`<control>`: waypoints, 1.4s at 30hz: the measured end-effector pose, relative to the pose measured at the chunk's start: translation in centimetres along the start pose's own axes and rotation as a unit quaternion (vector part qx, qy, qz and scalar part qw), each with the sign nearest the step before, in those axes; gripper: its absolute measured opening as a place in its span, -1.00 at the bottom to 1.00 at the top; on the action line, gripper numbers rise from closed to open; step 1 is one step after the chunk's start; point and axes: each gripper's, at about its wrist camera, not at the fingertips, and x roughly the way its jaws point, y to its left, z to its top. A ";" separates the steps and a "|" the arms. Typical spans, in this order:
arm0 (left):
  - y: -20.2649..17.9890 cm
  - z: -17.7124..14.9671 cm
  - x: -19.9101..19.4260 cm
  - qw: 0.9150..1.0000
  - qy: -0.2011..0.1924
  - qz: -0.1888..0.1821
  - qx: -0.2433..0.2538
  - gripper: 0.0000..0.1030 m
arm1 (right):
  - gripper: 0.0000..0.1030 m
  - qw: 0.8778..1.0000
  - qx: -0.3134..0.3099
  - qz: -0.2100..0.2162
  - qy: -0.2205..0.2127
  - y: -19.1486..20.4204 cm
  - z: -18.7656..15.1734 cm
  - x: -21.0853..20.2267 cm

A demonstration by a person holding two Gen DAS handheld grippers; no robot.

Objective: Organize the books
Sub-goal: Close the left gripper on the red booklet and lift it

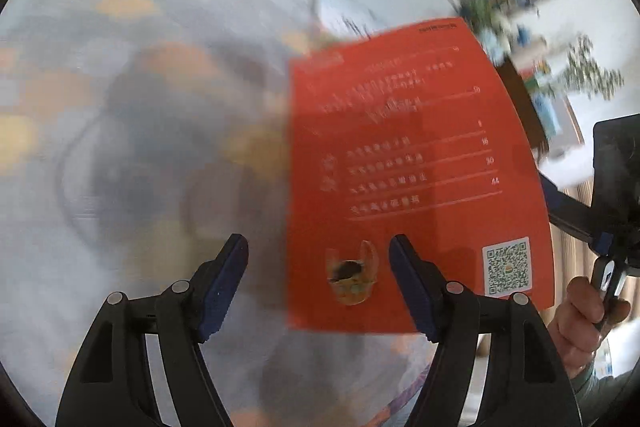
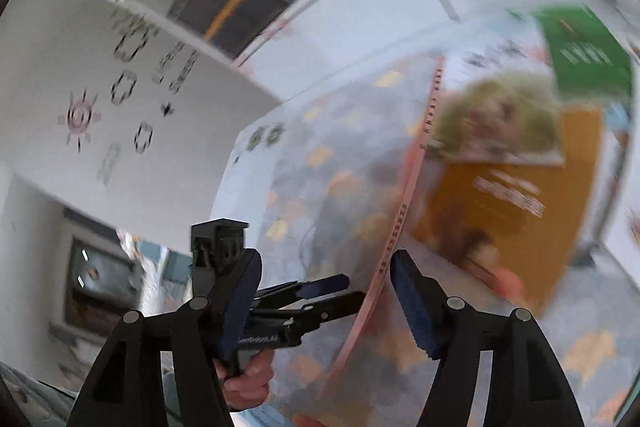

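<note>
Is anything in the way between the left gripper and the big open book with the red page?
Nothing visible is. The left gripper has its jaws apart, right above the open book, with the red page just beyond one finger. The picture is blurry, so I cannot tell whether the fingers touch the paper.

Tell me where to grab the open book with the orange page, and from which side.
Probably the near edge of the orange page, below the QR code. It looks thin and spread open, so only an edge fits between pads. The left gripper, open, faces that edge; come from the near side, one finger over, one under.
</note>
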 end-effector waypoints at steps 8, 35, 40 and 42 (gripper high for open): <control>9.2 0.4 -13.6 0.974 -0.124 0.178 -0.066 0.36 | 0.28 0.995 -0.060 -0.011 0.076 6.9 -0.3 11.6; 8.9 0.2 -4.5 0.997 -0.010 0.067 -0.046 -0.21 | -0.29 0.975 -0.028 -0.197 0.102 -0.1 -6.1 16.3; 9.9 0.0 -5.6 0.992 -0.030 -0.079 -0.099 -0.21 | -0.29 0.982 0.009 -0.157 0.101 -1.8 -5.7 15.5; 9.0 -0.1 -4.2 0.997 -0.015 -0.020 -0.076 -0.21 | -0.29 0.983 0.010 -0.153 0.100 -1.8 -5.8 15.4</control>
